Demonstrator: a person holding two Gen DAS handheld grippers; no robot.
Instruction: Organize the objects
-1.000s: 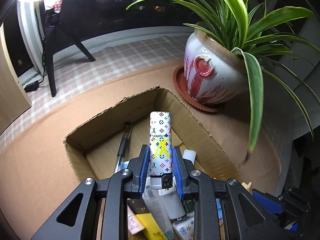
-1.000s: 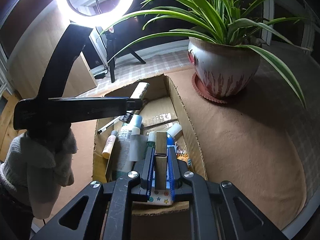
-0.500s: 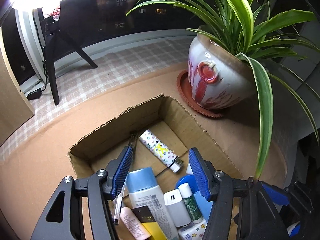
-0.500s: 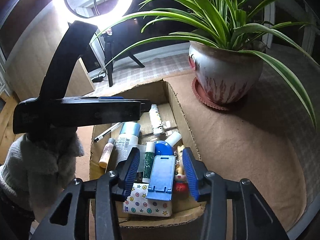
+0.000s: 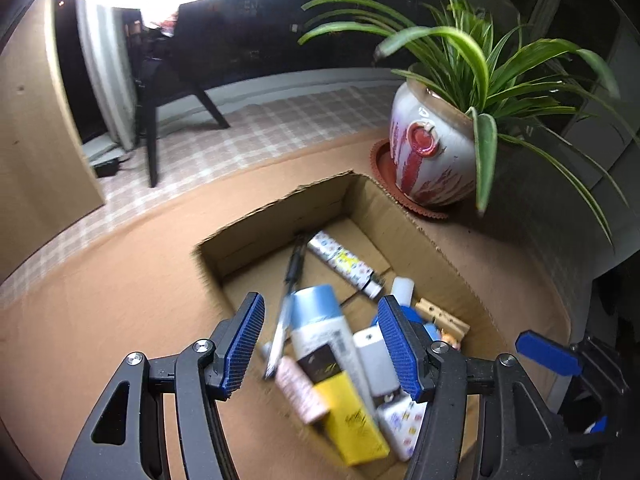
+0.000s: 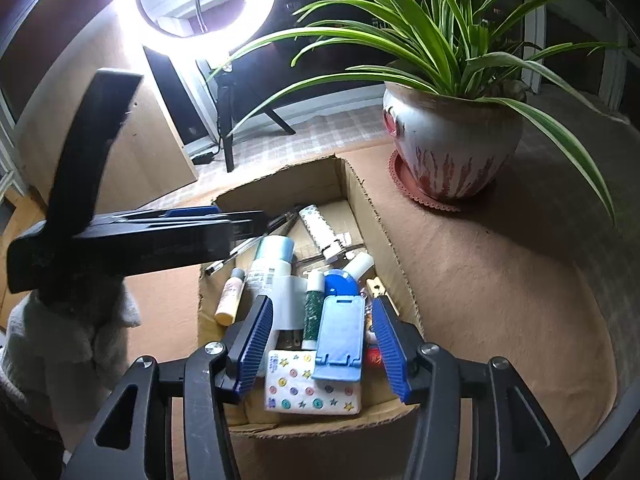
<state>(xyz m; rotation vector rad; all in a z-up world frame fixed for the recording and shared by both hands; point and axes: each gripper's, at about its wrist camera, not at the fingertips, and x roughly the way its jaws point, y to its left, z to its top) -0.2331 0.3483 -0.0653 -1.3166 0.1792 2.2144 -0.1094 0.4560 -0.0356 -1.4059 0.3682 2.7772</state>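
Cardboard box (image 5: 420,236), centre of the left wrist view, holds a patterned lighter (image 5: 344,263), black pen (image 5: 291,280) and blue-capped bottle (image 5: 320,320). Left gripper (image 5: 320,344), lower frame: jaws parted, nothing held. Right wrist view: right gripper (image 6: 322,346), jaws just opened further, empty, above a blue phone stand (image 6: 339,338) lying in the box (image 6: 372,216); potted spider plant (image 6: 452,148) upper right.
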